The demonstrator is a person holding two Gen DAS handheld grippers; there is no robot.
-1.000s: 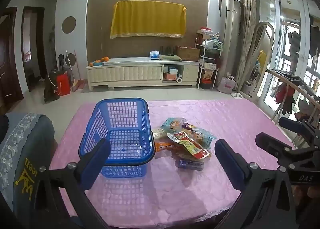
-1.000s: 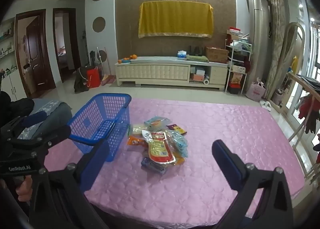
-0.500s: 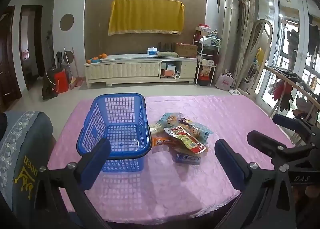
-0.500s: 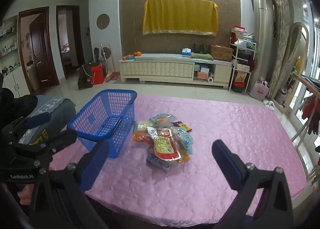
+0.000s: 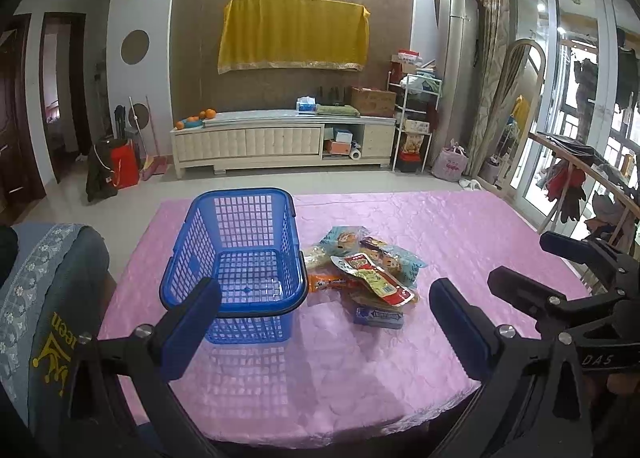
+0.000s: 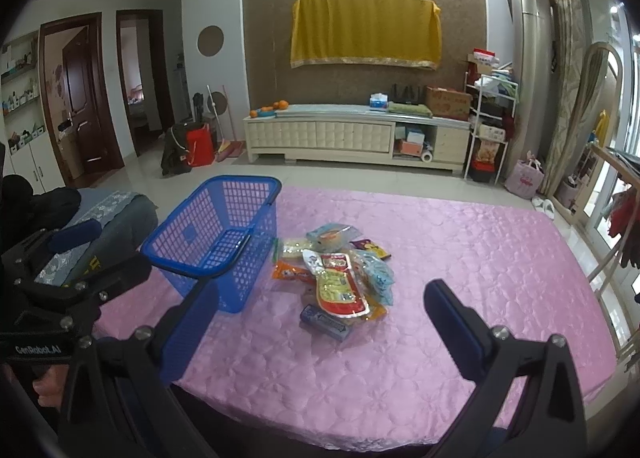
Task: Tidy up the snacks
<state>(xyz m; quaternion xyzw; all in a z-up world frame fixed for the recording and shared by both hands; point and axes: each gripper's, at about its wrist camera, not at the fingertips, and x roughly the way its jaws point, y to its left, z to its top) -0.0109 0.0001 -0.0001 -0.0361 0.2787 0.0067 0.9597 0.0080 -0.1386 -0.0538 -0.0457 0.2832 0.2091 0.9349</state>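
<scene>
Table (image 5: pixel 460 225) under a pink cloth. Near edge runs just below both my grippers; far edge faces a tiled floor and a low cabinet (image 5: pixel 280 139). A chair back (image 5: pixel 48 298) stands at the table's near left corner.

Open cloth lies wide on the right half and along the near strip in front of me; the left side is tighter, taken up by the basket (image 5: pixel 240 254).

Basket: blue plastic mesh, upright, nothing in it that I can see, handle folded down on the rim. It sits left of centre.

Snacks (image 5: pixel 360 270): a loose heap of packets just right of the basket, the nearest ones touching or almost touching its wall; I cannot tell which. A red and yellow pouch (image 6: pixel 336 286) lies on top, a flat blue pack (image 6: pixel 324 322) at the near edge of the heap, an orange packet (image 6: pixel 290 272) on the basket side.

Left gripper (image 5: pixel 324 322): fingers spread wide, holding nothing, above the near strip. Basket's near wall sits by its left finger (image 5: pixel 188 322); the heap lies ahead, between the fingers and toward the right one.

Right gripper (image 6: pixel 320 328): fingers spread wide, nothing held. The heap lies ahead, roughly centred between them, well short of contact.
</scene>
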